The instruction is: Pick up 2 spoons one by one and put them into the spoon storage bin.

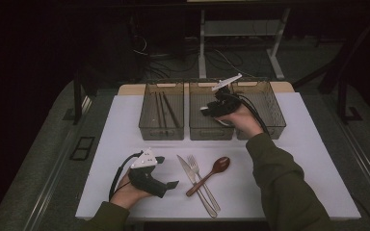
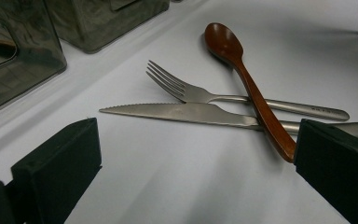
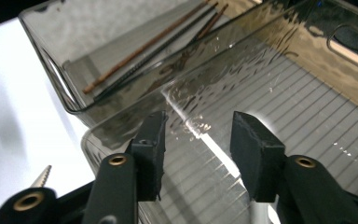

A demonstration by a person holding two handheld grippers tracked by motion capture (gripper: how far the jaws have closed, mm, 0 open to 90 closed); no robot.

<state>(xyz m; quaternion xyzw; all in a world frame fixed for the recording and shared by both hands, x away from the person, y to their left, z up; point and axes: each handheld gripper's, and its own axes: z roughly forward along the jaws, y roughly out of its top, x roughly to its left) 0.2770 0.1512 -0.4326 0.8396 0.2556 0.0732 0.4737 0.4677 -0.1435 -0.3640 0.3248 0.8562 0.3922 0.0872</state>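
Covering the desk [image 1: 294, 159] is a plain white sheet, and the room behind it lies dark, with desk legs and loose cables on a grey floor [image 1: 250, 60]. Three smoky clear bins stand in a row at the far edge; the left bin [image 1: 161, 111] holds thin brown sticks [image 1: 165, 109]. The right tool [image 1: 208, 111] hangs over the middle bin [image 3: 270, 116], jaws apart with nothing between them. The left tool [image 1: 169, 184] rests low near the front edge, jaws wide apart and empty (the desk shows between them). Just beside it lie a knife [image 2: 182, 113], a fork [image 2: 214, 95] and a wooden spoon [image 2: 247, 79], the spoon's handle crossing the other two.
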